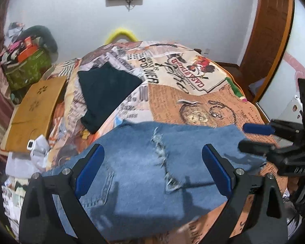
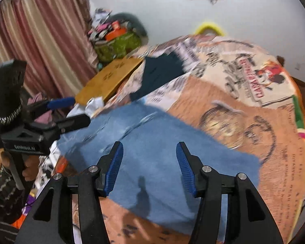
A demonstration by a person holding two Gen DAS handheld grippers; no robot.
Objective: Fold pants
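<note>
1. One pair of blue denim pants (image 1: 152, 162) lies near the front edge of the bed, already doubled into a squarish bundle, with a frayed rip and a stitched back pocket showing in the left wrist view.
2. Both tongs are spread wide and hold nothing: the left gripper (image 1: 152, 169) hangs over the pocket side, the right gripper (image 2: 149, 167) over the plain side.
3. To fold well, I would pinch the near corners squarely, taking all layers, lift together, and lay the edge flush on the far edge.
4. Denim is thick and stiff, so it should hold a crease; the frayed threads could snag a finger pad.
5. Beneath is a bedspread (image 1: 193, 93) printed like old newspaper, slightly rumpled.
6. Farther off lie a dark folded garment (image 1: 105, 93) and a wooden board (image 1: 32, 109) with flower-shaped cutouts.
</note>
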